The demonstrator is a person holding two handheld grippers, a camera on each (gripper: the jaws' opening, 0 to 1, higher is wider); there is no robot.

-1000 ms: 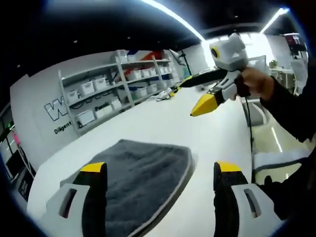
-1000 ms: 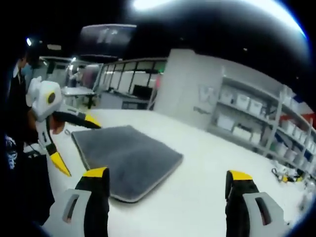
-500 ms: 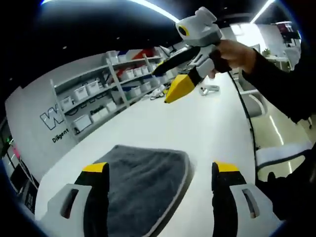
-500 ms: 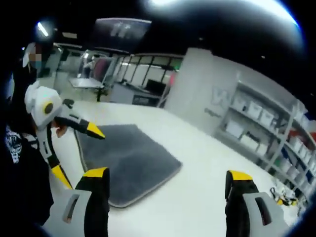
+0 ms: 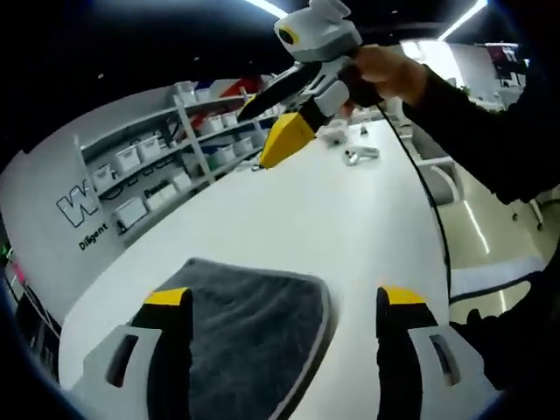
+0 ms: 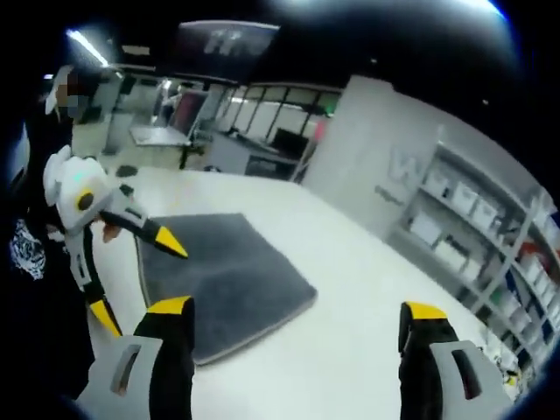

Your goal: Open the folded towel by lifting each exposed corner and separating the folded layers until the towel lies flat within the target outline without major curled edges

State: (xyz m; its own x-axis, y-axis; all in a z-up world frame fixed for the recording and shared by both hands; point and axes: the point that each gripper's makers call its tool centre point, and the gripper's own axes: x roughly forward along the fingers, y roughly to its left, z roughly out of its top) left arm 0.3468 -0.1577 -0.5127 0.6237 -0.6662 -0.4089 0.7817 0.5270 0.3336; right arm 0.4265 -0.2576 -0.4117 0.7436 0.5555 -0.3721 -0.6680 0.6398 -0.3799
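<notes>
The folded gray towel (image 5: 249, 337) lies flat on the white tabletop (image 5: 350, 227), at 6 o'clock in the left gripper view between the left hand-held gripper (image 5: 284, 302) and its 2 yellow-tipped jaws, which stand wide apart and touch nothing. In the right gripper view the towel (image 6: 232, 276) sits at 9 o'clock, the right hand-held gripper (image 6: 297, 311) held above the tabletop with jaws spread and empty. Shelves (image 5: 166, 162) of white bins line the wall at 10 o'clock in the left gripper view.
</notes>
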